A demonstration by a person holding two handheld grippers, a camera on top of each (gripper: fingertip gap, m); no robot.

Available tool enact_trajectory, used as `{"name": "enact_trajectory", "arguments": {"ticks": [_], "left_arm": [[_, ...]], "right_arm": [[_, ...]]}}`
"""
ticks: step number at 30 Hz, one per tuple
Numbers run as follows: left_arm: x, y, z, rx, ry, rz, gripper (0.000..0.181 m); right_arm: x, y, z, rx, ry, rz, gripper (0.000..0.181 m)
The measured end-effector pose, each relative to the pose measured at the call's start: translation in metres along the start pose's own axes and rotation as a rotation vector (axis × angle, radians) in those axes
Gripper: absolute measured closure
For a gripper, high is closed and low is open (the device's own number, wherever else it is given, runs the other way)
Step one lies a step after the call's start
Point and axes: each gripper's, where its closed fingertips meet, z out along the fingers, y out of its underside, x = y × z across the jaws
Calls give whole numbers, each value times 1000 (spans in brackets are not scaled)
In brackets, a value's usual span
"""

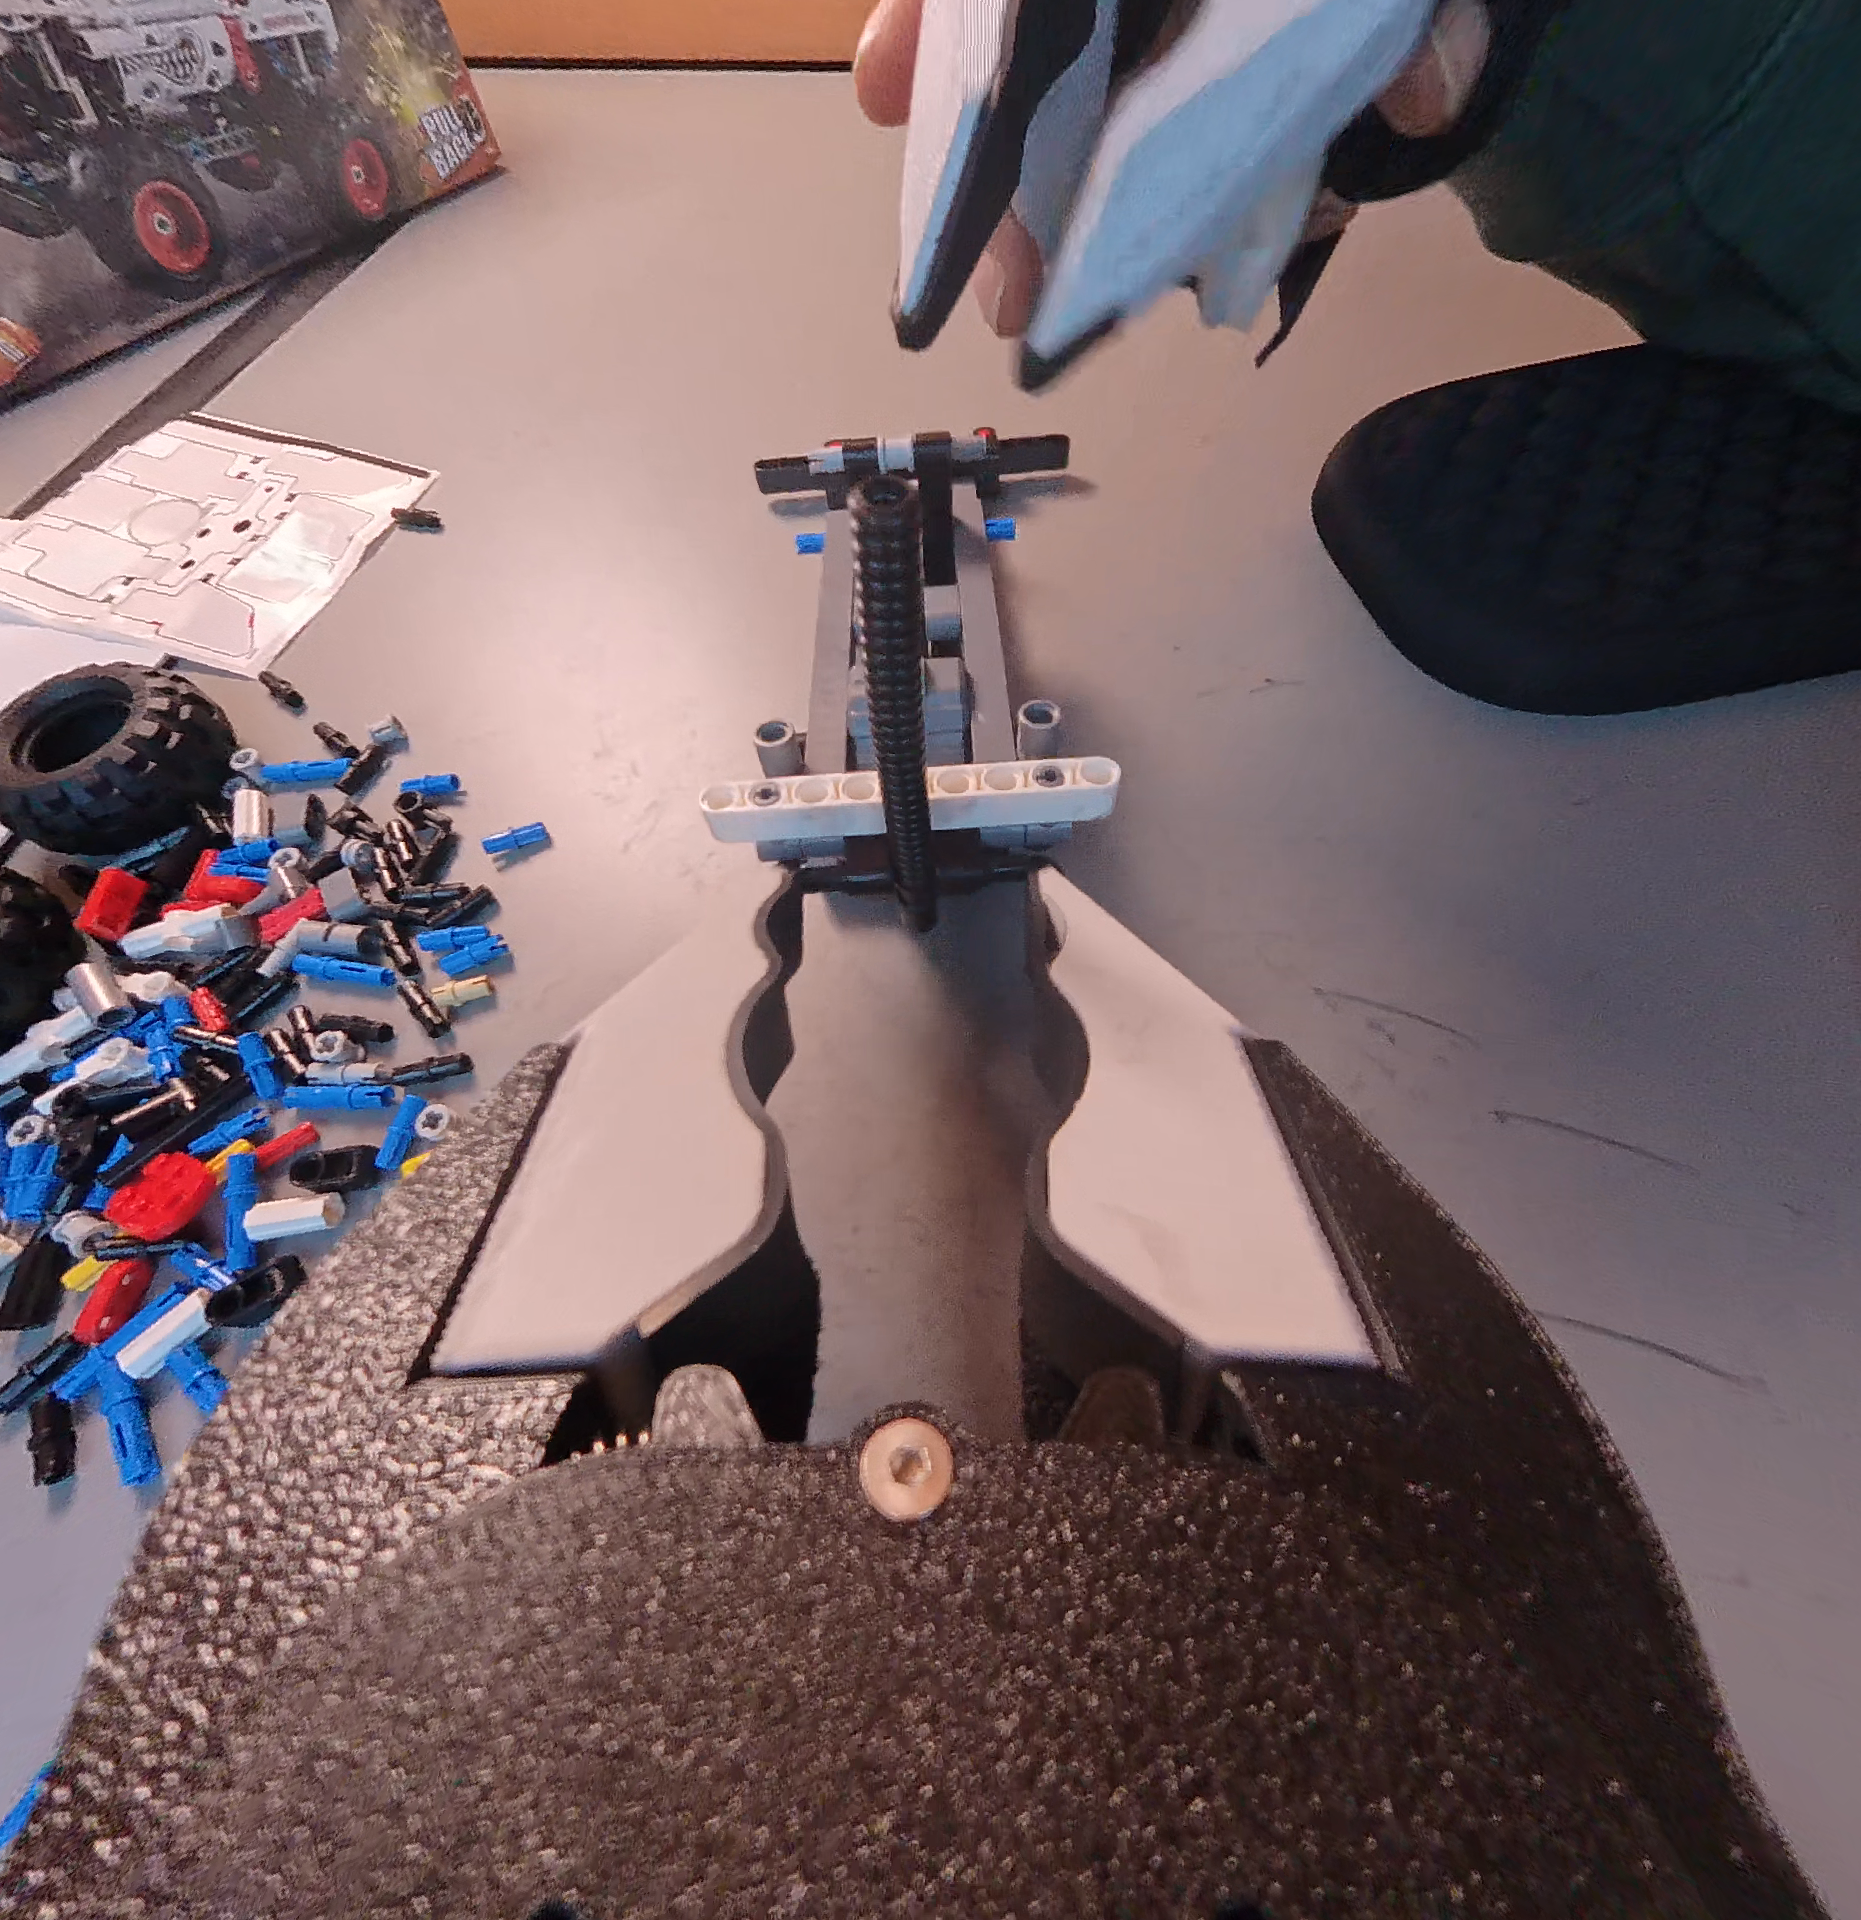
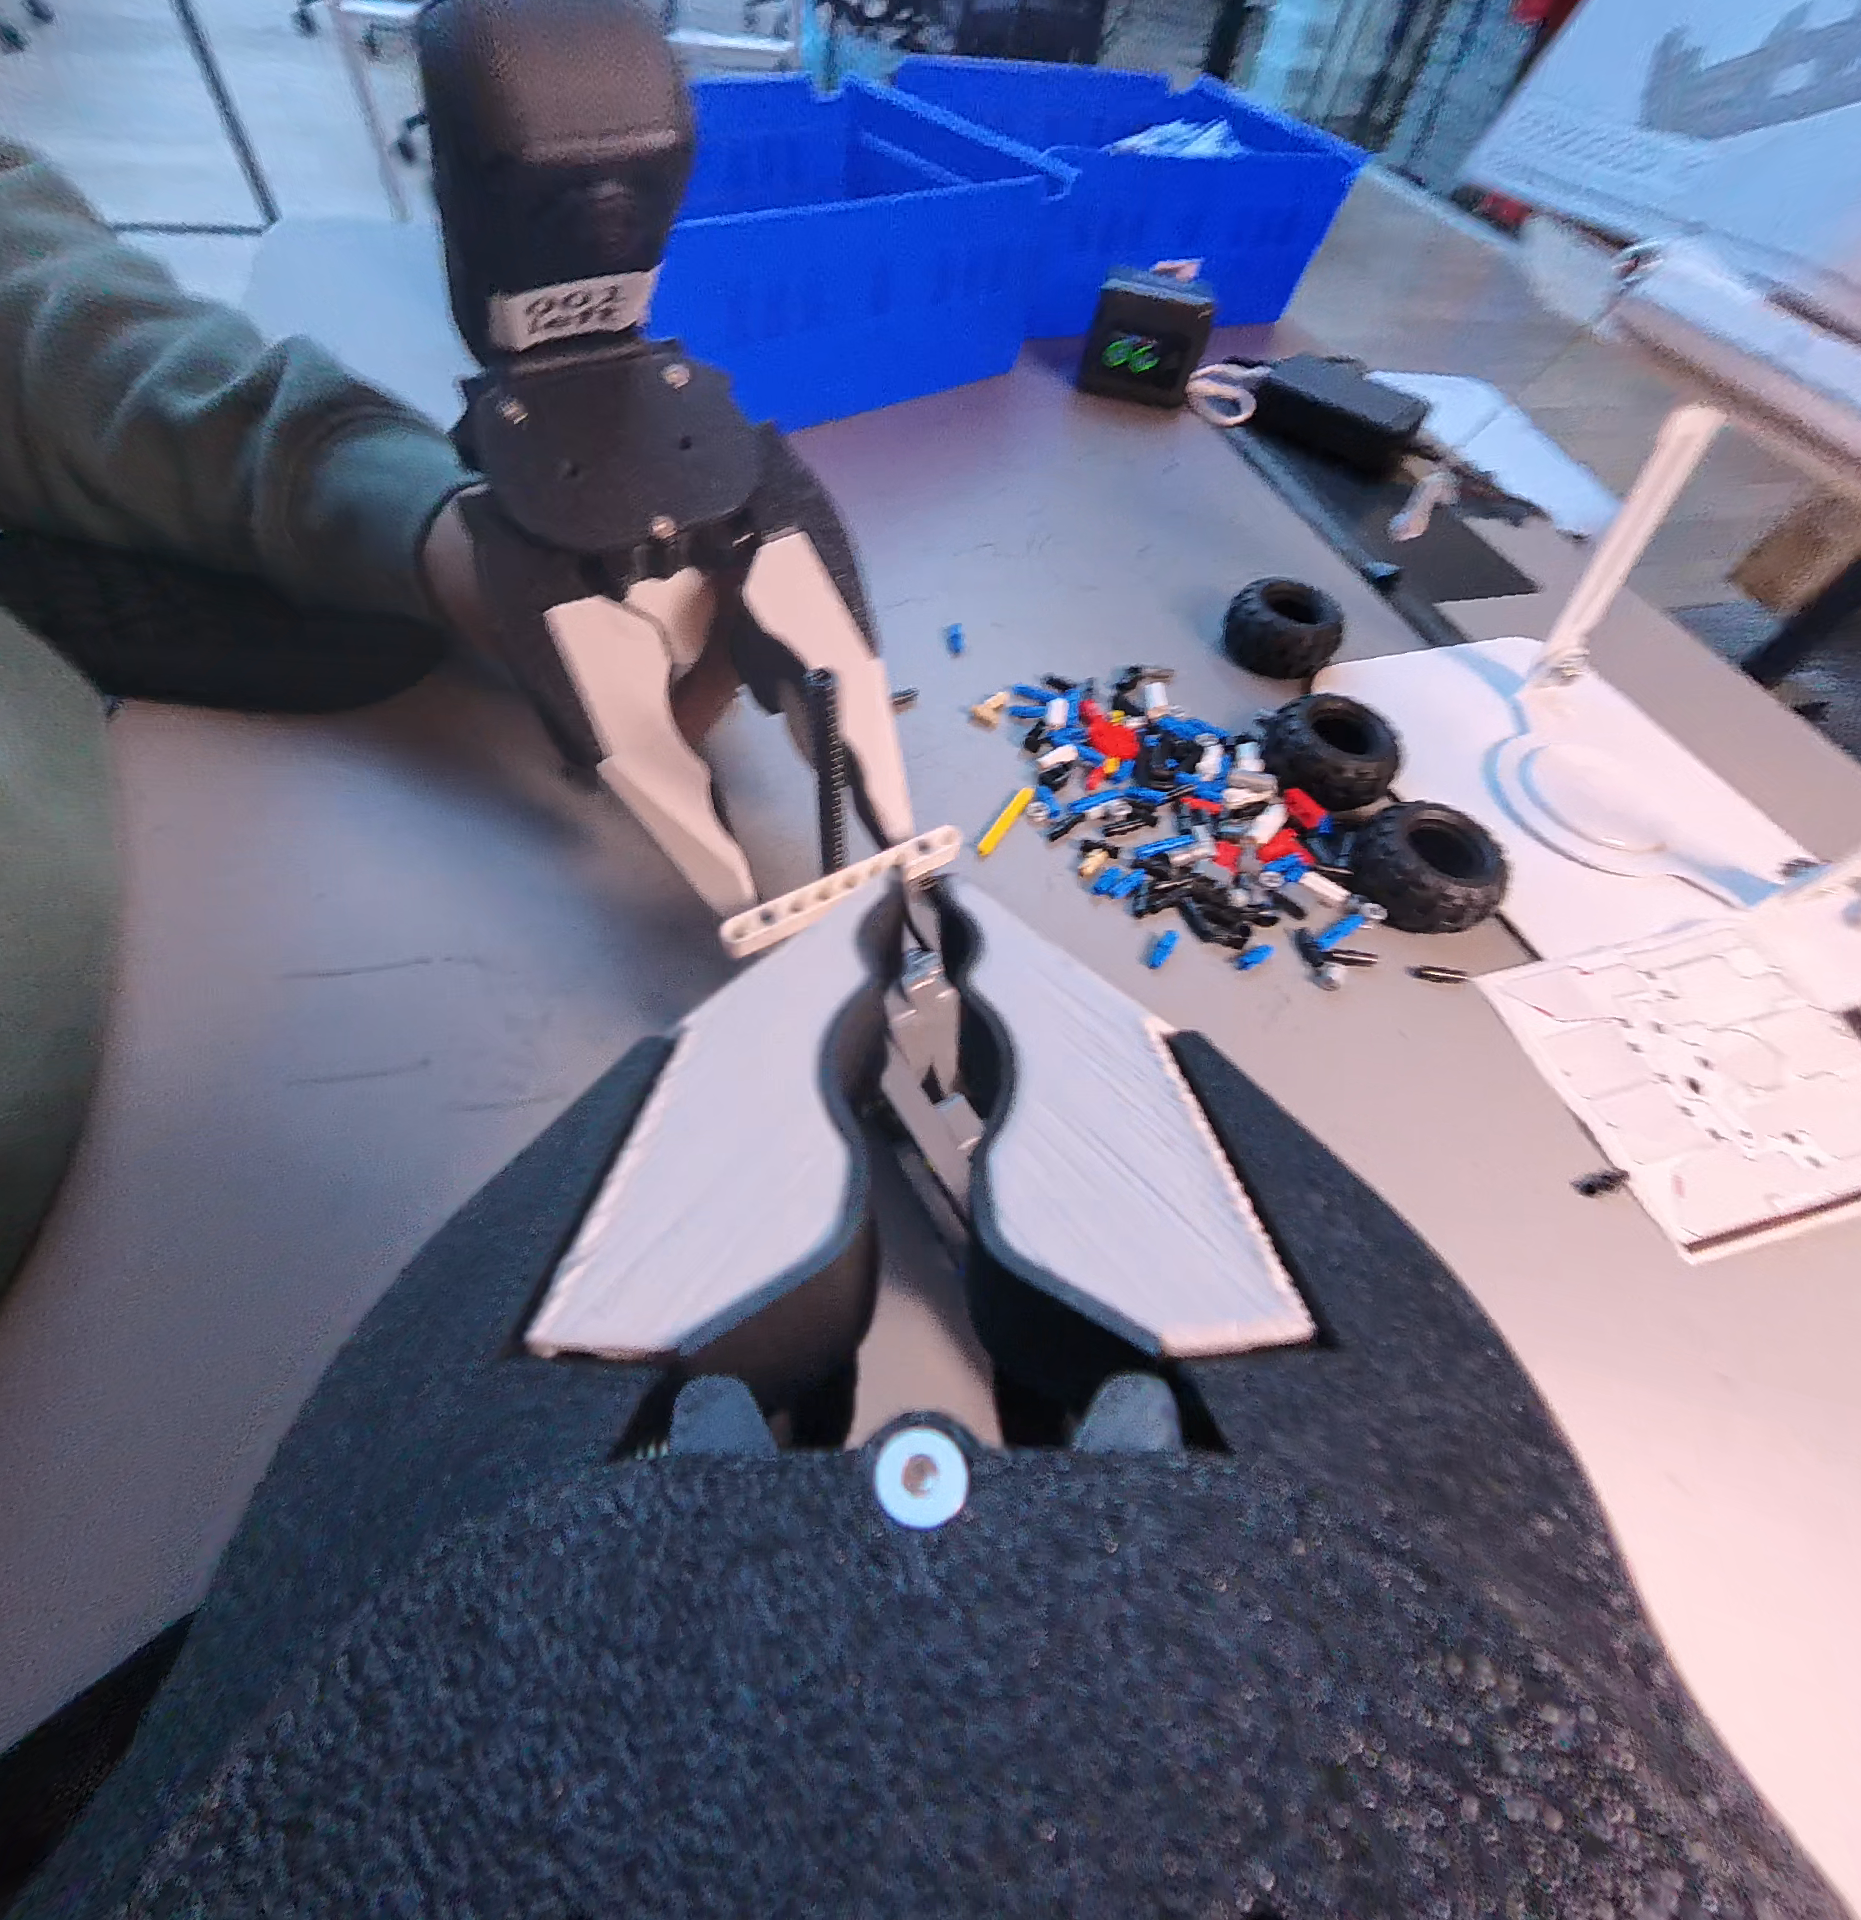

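Gripping the near end of a half-built toy truck chassis, the left gripper has its tips set wide, one on each side of the block beneath the white holed beam. They look pressed against it, though the contact itself lies in shadow. The chassis lies flat on the grey table and points away from this claw, with a black ribbed hose rising from its near end.

The right gripper hovers just above the far crossbar, apart from it. Its fingers are only slightly parted and hold nothing. In its own view the right gripper looks down its narrow gap at the grey and black parts of the frame, and the left gripper stands opposite.

On the left gripper's side lies a heap of small pins and connectors in blue, black, red and grey. Knobbly black tyres, a sticker sheet and the kit's box lie beyond the heap. Blue bins stand farther back.

Motion blur smears the right claw in the left wrist view, so its exact opening is hard to judge. The chassis underside is hidden. A dark textured mass beside a green sleeve cannot be identified.
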Motion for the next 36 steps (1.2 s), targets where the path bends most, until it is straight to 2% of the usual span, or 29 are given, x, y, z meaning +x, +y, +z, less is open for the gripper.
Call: {"name": "enact_trajectory", "arguments": {"ticks": [4, 9, 13, 16, 18, 25, 29, 36], "left_arm": [[1, 0, 0, 0, -7, 1, 139], [1, 0, 0, -2, -9, -15, 139], [1, 0, 0, -6, -27, -20, 140], [2, 0, -1, -10, -37, -25, 140], [2, 1, -1, -13, -44, -28, 140], [3, 1, -3, -35, -117, -33, 140], [4, 0, -3, -44, -133, -36, 140], [4, 2, -4, -57, -141, -63, 140]], "right_arm": [[23, -14, -15, 115, 88, 48, 181], [21, -7, -7, 87, 97, 53, 181], [5, -6, 11, -2, 29, 150, 181], [-5, -3, 26, -75, -51, 301, 168], [-8, 2, 34, -133, -66, 337, 163], [-27, 22, 51, -366, -80, 464, 164], [-29, 34, 53, -492, -44, 441, 168], [-29, 35, 56, -615, -24, 388, 171]]}}
